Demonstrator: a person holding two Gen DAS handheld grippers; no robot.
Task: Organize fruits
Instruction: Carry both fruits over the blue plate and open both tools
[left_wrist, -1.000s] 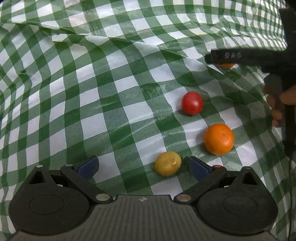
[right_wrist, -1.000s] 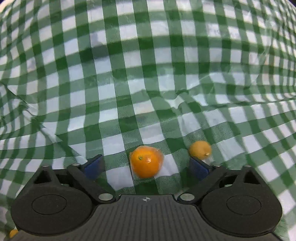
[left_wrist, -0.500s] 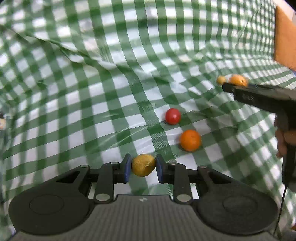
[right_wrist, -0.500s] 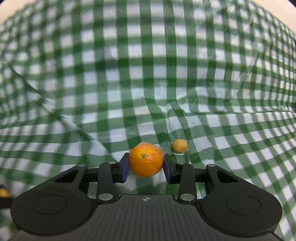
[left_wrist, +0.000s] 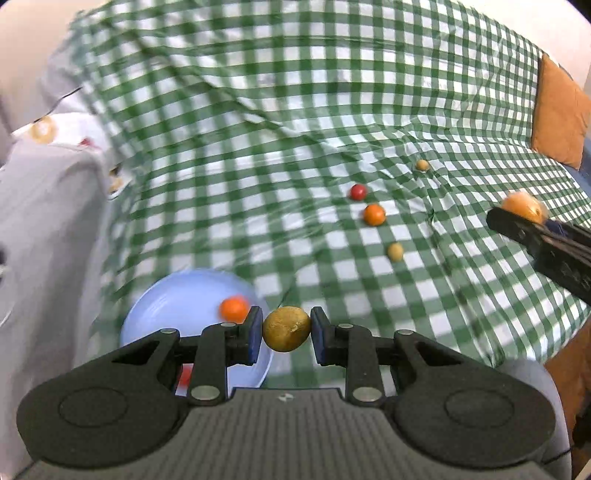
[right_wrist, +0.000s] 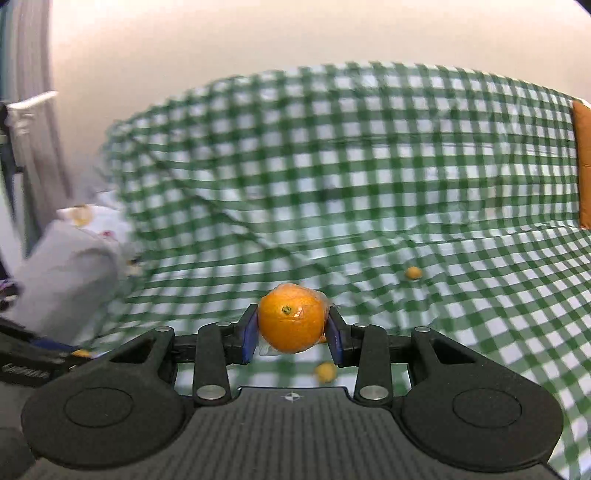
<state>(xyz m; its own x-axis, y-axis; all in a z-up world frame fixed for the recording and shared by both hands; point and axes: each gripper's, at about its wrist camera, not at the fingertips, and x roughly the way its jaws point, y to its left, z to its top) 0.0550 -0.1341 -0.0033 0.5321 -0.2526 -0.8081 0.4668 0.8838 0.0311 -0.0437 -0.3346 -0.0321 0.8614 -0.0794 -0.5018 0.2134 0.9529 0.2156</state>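
My left gripper (left_wrist: 286, 329) is shut on a small yellow fruit (left_wrist: 286, 328) and holds it above the right edge of a light blue plate (left_wrist: 166, 306). An orange fruit (left_wrist: 234, 308) lies on that plate. My right gripper (right_wrist: 291, 324) is shut on a plastic-wrapped orange (right_wrist: 291, 321), held high over the green checked cloth (right_wrist: 369, 184). It shows at the right of the left wrist view (left_wrist: 524, 206). On the cloth lie a red fruit (left_wrist: 358, 192), an orange fruit (left_wrist: 374, 215) and two small yellow fruits (left_wrist: 395, 252) (left_wrist: 422, 165).
The checked cloth (left_wrist: 295, 110) covers a soft, wrinkled surface. A grey and white bedcover (left_wrist: 48, 206) lies at the left. An orange cushion (left_wrist: 561, 107) sits at the far right. A small yellow fruit (right_wrist: 325, 372) lies below my right gripper.
Both grippers closed on their fruits and lifted them. My left gripper has moved left and back to the blue plate. My right gripper has risen well above the cloth.
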